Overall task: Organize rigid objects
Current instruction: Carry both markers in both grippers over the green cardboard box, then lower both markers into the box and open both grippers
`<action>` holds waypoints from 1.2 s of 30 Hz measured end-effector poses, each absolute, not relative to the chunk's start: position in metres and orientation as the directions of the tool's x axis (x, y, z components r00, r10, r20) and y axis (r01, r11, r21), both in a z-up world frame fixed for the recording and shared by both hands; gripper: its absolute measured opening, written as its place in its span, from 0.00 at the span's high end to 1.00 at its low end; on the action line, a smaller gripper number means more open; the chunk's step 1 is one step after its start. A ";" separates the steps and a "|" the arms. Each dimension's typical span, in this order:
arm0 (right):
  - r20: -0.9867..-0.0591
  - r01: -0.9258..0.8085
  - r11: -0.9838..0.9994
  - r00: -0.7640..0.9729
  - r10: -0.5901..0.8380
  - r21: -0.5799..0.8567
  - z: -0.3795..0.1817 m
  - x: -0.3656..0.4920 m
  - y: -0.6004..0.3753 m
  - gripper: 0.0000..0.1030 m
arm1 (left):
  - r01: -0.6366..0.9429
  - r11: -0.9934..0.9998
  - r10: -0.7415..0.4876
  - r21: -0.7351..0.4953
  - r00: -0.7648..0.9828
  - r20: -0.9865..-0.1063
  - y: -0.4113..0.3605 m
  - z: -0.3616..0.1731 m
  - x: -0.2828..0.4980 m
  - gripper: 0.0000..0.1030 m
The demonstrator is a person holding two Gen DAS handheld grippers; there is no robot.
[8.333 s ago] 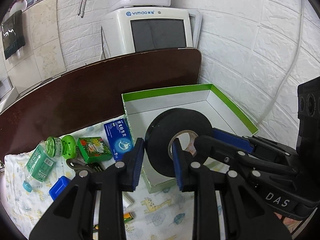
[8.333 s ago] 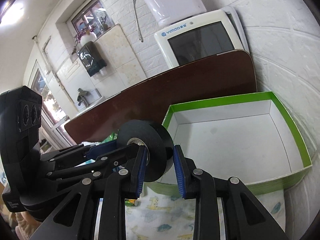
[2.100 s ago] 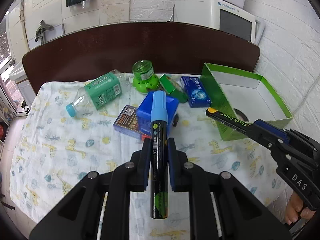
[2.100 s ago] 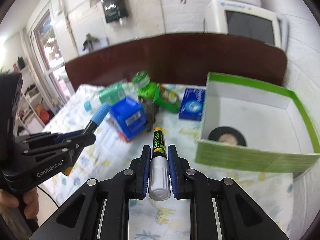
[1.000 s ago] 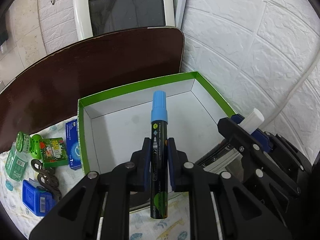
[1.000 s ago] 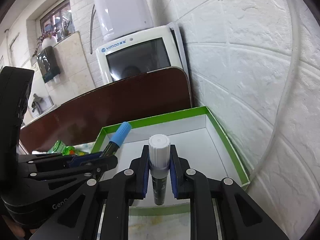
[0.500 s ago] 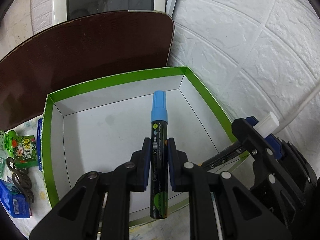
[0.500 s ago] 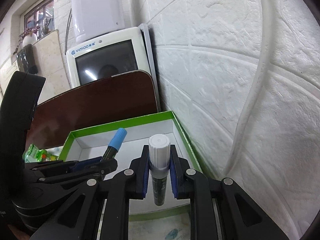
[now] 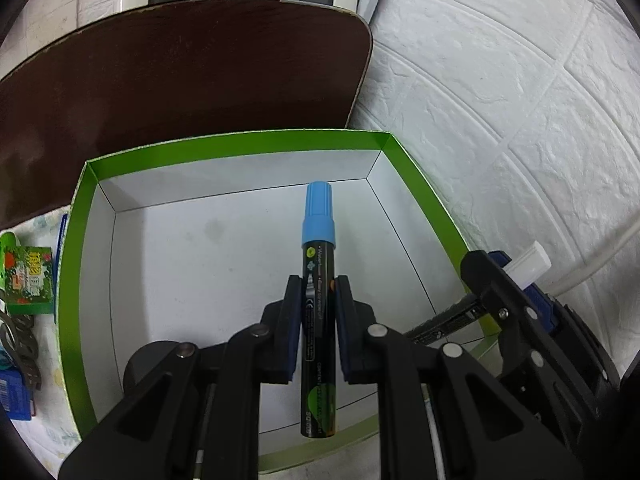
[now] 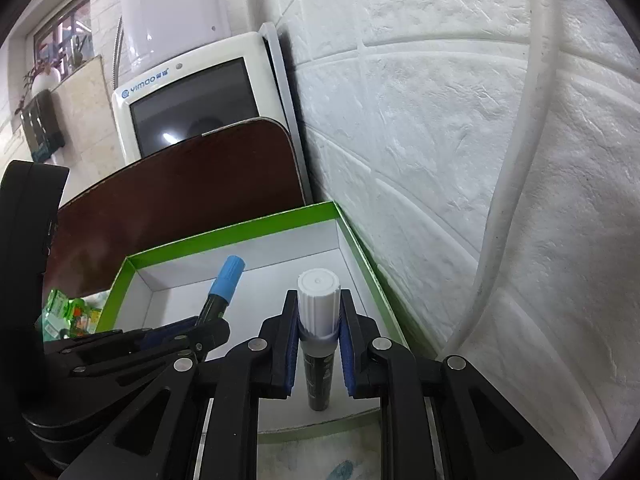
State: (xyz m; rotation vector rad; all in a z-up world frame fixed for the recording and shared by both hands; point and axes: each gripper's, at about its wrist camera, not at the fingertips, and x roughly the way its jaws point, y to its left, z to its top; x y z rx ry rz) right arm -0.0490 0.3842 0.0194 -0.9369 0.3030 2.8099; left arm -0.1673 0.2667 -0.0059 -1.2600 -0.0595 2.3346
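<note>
Left wrist view, from left to right. At the far left edge, on a pale printed cloth [image 9: 48, 432], lie a small green printed carton [image 9: 29, 280] and, below it, a blue plastic box [image 9: 14, 396], only partly in frame. Filling the middle is an open cardboard box with a bright green rim and white inside [image 9: 80, 264]. Behind it, a dark brown board [image 9: 180, 72] stands upright. The left tongs [image 9: 318, 304] at lower centre pinch a black marker with a light blue cap [image 9: 318, 240], its cap pointing toward the box's far wall, above the white floor. A round black object [image 9: 148, 364] shows partly behind the tongs' left arm, inside the box. At lower right, the right tongs [image 9: 500, 276] hold a black marker with a white cap [image 9: 528, 262] over the box's right rim. White embossed wall [image 9: 500, 100] fills the right.

Right wrist view, from left to right. The left tongs [image 10: 208, 320] enter from lower left with the blue-capped marker [image 10: 226, 280] raised over the box [image 10: 240, 232]. At centre, the right tongs [image 10: 319, 320] are pressed onto the white-capped marker [image 10: 319, 300], gripping it just under the cap. A white monitor [image 10: 192, 96] stands at upper left.
</note>
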 end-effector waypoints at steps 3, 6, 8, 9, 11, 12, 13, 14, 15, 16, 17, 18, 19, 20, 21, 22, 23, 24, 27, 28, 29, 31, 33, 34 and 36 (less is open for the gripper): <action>-0.610 -0.225 -0.964 -0.787 0.093 0.144 0.019 -0.052 0.386 0.81 | -0.369 -0.885 0.439 -0.285 -0.452 -0.777 0.266 -0.011 -0.169 0.86; -0.608 -0.221 -0.962 -0.790 0.078 0.163 0.019 -0.055 0.389 0.81 | -0.361 -0.888 0.432 -0.284 -0.445 -0.784 0.265 -0.015 -0.169 0.86; -0.604 -0.210 -0.960 -0.795 0.059 0.183 0.019 -0.056 0.389 0.81 | -0.360 -0.888 0.432 -0.286 -0.439 -0.788 0.263 -0.016 -0.170 0.85; -0.604 -0.209 -0.960 -0.795 0.056 0.185 0.019 -0.056 0.388 0.81 | -0.359 -0.889 0.430 -0.285 -0.441 -0.788 0.262 -0.016 -0.169 0.85; -0.604 -0.209 -0.960 -0.795 0.056 0.185 0.019 -0.058 0.386 0.81 | -0.362 -0.887 0.434 -0.286 -0.446 -0.783 0.260 -0.014 -0.169 0.86; -0.605 -0.208 -0.960 -0.794 0.055 0.186 0.019 -0.058 0.385 0.81 | -0.365 -0.886 0.435 -0.285 -0.449 -0.780 0.259 -0.012 -0.168 0.87; -0.607 -0.208 -0.961 -0.793 0.055 0.184 0.019 -0.058 0.384 0.81 | -0.367 -0.886 0.436 -0.283 -0.452 -0.778 0.258 -0.011 -0.168 0.86; -0.606 -0.205 -0.961 -0.794 0.051 0.187 0.019 -0.059 0.383 0.81 | -0.367 -0.886 0.438 -0.284 -0.454 -0.776 0.257 -0.009 -0.167 0.86; -0.605 -0.202 -0.961 -0.795 0.046 0.191 0.020 -0.059 0.383 0.81 | -0.367 -0.885 0.440 -0.286 -0.455 -0.774 0.256 -0.008 -0.167 0.85; -0.604 -0.198 -0.961 -0.796 0.044 0.192 0.020 -0.059 0.382 0.81 | -0.366 -0.885 0.440 -0.288 -0.456 -0.773 0.255 -0.007 -0.167 0.85; -0.601 -0.196 -0.962 -0.798 0.044 0.190 0.021 -0.060 0.381 0.81 | -0.366 -0.885 0.441 -0.288 -0.458 -0.772 0.253 -0.006 -0.167 0.85; -0.600 -0.195 -0.963 -0.799 0.047 0.185 0.023 -0.061 0.380 0.81 | -0.368 -0.885 0.441 -0.287 -0.460 -0.771 0.252 -0.004 -0.166 0.85; -0.599 -0.196 -0.964 -0.799 0.049 0.182 0.024 -0.062 0.379 0.81 | -0.368 -0.886 0.438 -0.282 -0.464 -0.770 0.249 -0.003 -0.165 0.85; -0.596 -0.194 -0.964 -0.801 0.049 0.182 0.026 -0.062 0.378 0.81 | -0.366 -0.889 0.433 -0.277 -0.470 -0.769 0.247 -0.002 -0.163 0.85; -0.590 -0.190 -0.965 -0.806 0.047 0.182 0.028 -0.062 0.377 0.81 | -0.365 -0.890 0.430 -0.272 -0.476 -0.767 0.244 -0.001 -0.162 0.84; -0.587 -0.188 -0.966 -0.808 0.050 0.176 0.029 -0.063 0.375 0.81 | -0.366 -0.892 0.425 -0.265 -0.480 -0.767 0.242 0.000 -0.161 0.84; -0.587 -0.188 -0.968 -0.808 0.055 0.168 0.030 -0.064 0.373 0.81 | -0.364 -0.894 0.423 -0.262 -0.485 -0.765 0.239 0.002 -0.159 0.84; -0.588 -0.188 -0.969 -0.807 0.060 0.159 0.031 -0.066 0.371 0.81 | -0.365 -0.894 0.423 -0.261 -0.492 -0.761 0.235 0.003 -0.157 0.84; -0.591 -0.185 -0.971 -0.804 0.062 0.150 0.033 -0.071 0.367 0.80 | -0.356 -0.901 0.412 -0.248 -0.520 -0.749 0.222 0.009 -0.152 0.84; -0.590 -0.179 -0.973 -0.805 0.059 0.146 0.033 -0.073 0.365 0.73 | -0.356 -0.903 0.407 -0.241 -0.529 -0.744 0.218 0.011 -0.150 0.83; -0.588 -0.174 -0.975 -0.807 0.059 0.141 0.035 -0.075 0.362 0.69 | -0.354 -0.906 0.401 -0.233 -0.540 -0.740 0.213 0.013 -0.147 0.82; -0.579 -0.168 -0.977 -0.813 0.061 0.134 0.038 -0.078 0.357 0.46 | -0.347 -0.912 0.390 -0.219 -0.565 -0.727 0.202 0.019 -0.142 0.74; -0.561 -0.180 -0.974 -0.825 0.073 0.137 0.043 -0.077 0.353 0.41 | -0.333 -0.920 0.375 -0.207 -0.593 -0.712 0.189 0.024 -0.137 0.66; -0.550 -0.181 -0.973 -0.832 0.074 0.144 0.047 -0.074 0.351 0.41 | -0.325 -0.924 0.367 -0.201 -0.607 -0.705 0.181 0.026 -0.134 0.65; -0.533 -0.154 -0.975 -0.845 0.047 0.157 0.052 -0.068 0.343 0.41 | -0.307 -0.933 0.346 -0.186 -0.630 -0.695 0.167 0.029 -0.130 0.65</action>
